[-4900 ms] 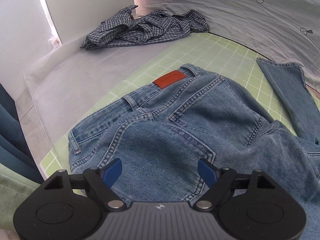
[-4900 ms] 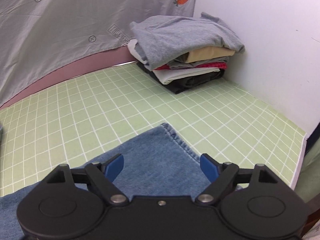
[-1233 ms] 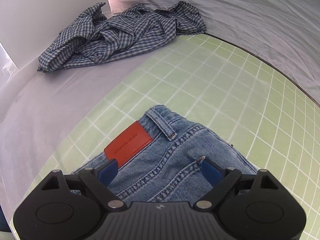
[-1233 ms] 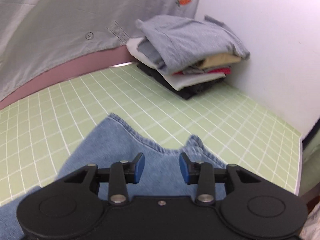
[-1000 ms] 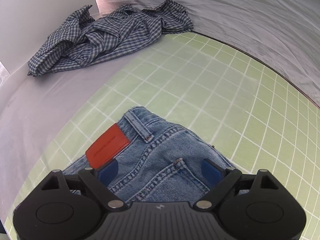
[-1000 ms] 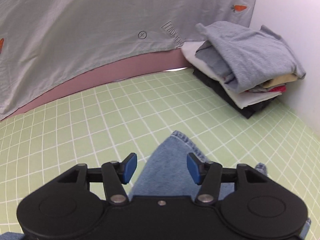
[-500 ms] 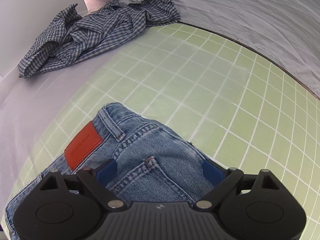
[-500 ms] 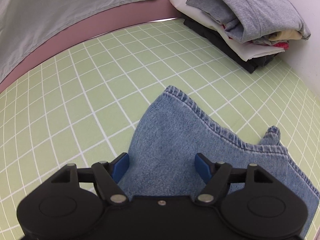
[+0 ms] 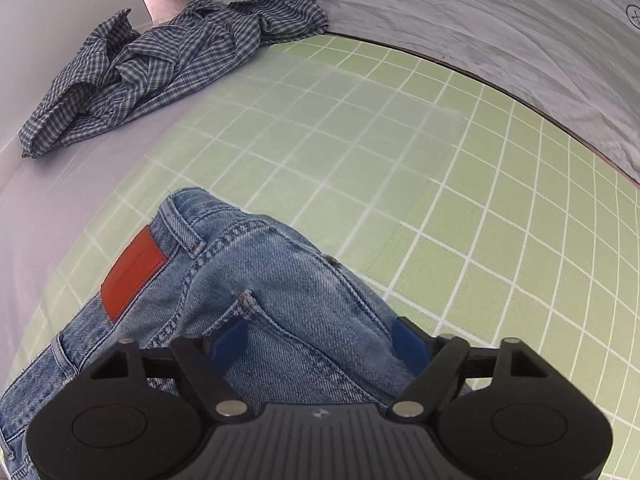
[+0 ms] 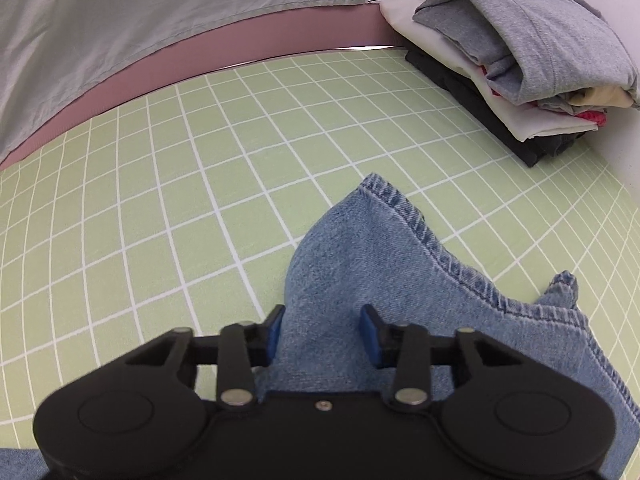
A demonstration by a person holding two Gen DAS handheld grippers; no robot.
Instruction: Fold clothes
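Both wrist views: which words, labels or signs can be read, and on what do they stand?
"OOK HER", cut off by the stack: grey printed sheet, right view.
Circled cross: same sheet.
Circled cross and cut-off lettering, unreadable: grey printed sheet, left view.
Line of print, too small to read: red rectangular leather patch on blue denim jeans.

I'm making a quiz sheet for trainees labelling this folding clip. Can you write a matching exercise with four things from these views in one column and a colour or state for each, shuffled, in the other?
Things:
1. jeans
2. checked shirt
3. patch on the jeans waistband
4. stack of clothes

Descriptions:
A. crumpled in a heap, unfolded
B. folded and piled in the corner
C. orange-red
D. blue denim, lying on the green grid mat

Pairs: 1-D, 2-A, 3-C, 4-B
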